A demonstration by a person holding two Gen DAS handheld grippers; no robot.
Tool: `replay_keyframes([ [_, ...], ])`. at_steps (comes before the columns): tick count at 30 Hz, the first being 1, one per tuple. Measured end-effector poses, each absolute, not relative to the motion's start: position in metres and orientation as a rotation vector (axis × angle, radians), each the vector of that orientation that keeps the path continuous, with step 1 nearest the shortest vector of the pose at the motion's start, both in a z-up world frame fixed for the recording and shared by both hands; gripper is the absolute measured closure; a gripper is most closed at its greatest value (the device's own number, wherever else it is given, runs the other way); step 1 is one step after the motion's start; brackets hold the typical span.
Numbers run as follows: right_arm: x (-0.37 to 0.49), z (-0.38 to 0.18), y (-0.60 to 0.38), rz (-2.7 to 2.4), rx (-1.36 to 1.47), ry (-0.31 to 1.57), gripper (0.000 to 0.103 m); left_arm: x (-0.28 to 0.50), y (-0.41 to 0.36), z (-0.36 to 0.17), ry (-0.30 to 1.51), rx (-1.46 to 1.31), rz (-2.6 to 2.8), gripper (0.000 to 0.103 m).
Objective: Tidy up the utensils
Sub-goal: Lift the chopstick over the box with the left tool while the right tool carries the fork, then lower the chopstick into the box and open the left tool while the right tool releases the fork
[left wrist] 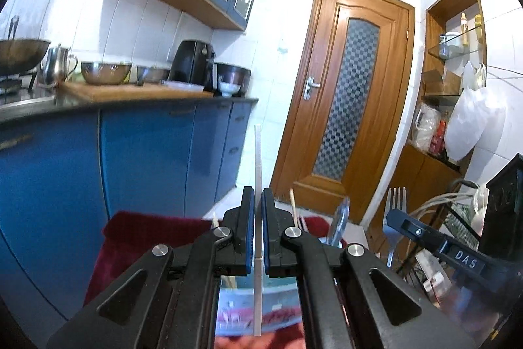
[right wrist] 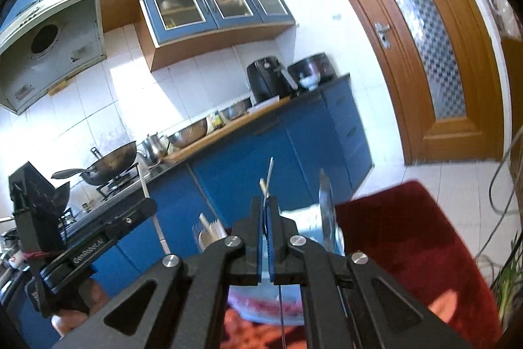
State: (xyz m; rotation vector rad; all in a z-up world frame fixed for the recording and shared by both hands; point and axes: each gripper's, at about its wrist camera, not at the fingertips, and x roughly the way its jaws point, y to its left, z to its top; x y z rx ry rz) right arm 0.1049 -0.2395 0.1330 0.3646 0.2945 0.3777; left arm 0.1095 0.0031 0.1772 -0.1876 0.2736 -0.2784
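My left gripper (left wrist: 258,201) is shut on a white chopstick (left wrist: 257,159) that stands upright through the jaws; this gripper also shows at the left of the right wrist view (right wrist: 108,234). My right gripper (right wrist: 265,205) is shut on a metal fork, seen edge-on (right wrist: 268,175); from the left wrist view the fork's tines (left wrist: 397,201) and the right gripper (left wrist: 425,234) show at the right. Below both grippers stands a utensil holder (right wrist: 307,218) with wooden chopsticks (left wrist: 294,208) and a metal spoon (right wrist: 327,208) upright in it.
The holder stands on a dark red cloth (right wrist: 408,237). Blue kitchen cabinets (left wrist: 147,159) with a counter of bowls, a wok and an air fryer (left wrist: 193,61) lie ahead. A wooden door (left wrist: 346,94) is to the right, with shelves and a wire rack (left wrist: 457,211) beside it.
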Motion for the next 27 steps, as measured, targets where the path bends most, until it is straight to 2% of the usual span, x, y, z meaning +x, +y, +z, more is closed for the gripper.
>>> replay_keyframes([
  [7, 0.129, 0.141, -0.232, 0.337, 0.325, 0.216, 0.100, 0.138, -0.001, 0.188, 0.230, -0.179, -0.257, 0.101],
  [16, 0.155, 0.130, -0.223, 0.291, 0.281, 0.131, 0.100, 0.166, -0.011, 0.163, 0.230, -0.180, -0.238, 0.101],
  [27, 0.174, 0.098, -0.218, 0.275, 0.254, 0.172, 0.099, 0.182, -0.022, 0.128, 0.286, -0.148, -0.228, 0.101],
])
